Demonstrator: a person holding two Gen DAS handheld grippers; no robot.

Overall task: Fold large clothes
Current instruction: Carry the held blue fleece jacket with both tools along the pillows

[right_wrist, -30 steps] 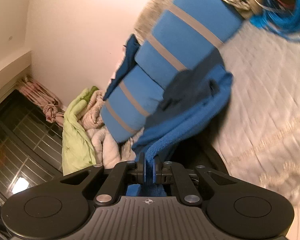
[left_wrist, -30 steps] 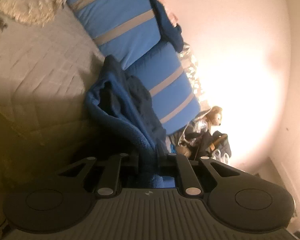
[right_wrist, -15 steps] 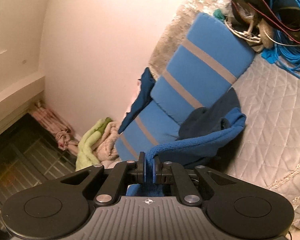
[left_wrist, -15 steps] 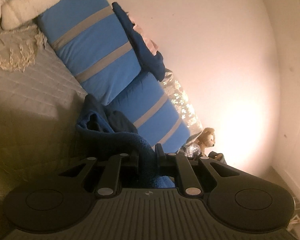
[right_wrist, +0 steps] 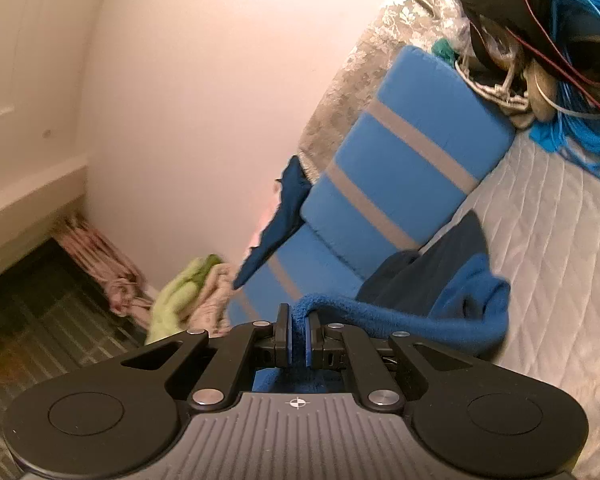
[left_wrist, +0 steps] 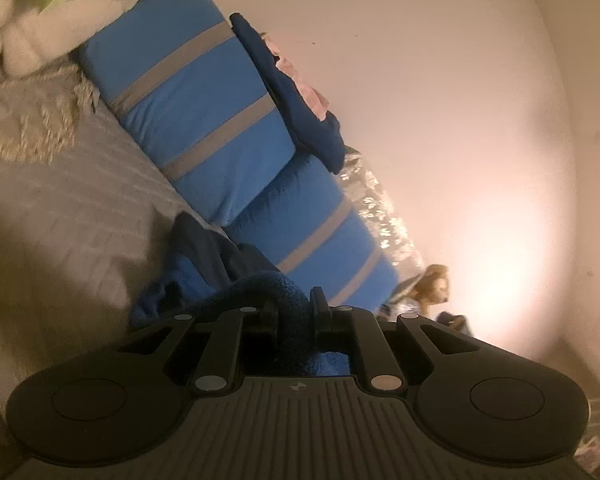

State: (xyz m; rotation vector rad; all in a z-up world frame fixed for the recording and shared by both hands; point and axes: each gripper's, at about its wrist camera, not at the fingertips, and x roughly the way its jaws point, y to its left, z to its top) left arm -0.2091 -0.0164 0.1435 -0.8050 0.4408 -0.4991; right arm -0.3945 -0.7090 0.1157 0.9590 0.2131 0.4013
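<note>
Item: blue fleece garment [right_wrist: 452, 320], pinched at one edge by your left gripper [left_wrist: 294, 312] and another by your right gripper [right_wrist: 297, 334]; keep both clamped and level, laying it flat on the quilted bed [right_wrist: 552, 240] short of the striped cushions [right_wrist: 404, 176] at its wall-side edge.

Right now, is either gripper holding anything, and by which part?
Both hold the blue fleece garment. The right gripper pinches a bunched edge of it, and the left gripper clamps another bunched fold. Which part of the garment cannot be told.

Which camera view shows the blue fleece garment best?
The right wrist view: the fleece garment runs from the right gripper onto the bed, well lit. In the left wrist view, it is dark and mostly hidden behind the left gripper.
</note>
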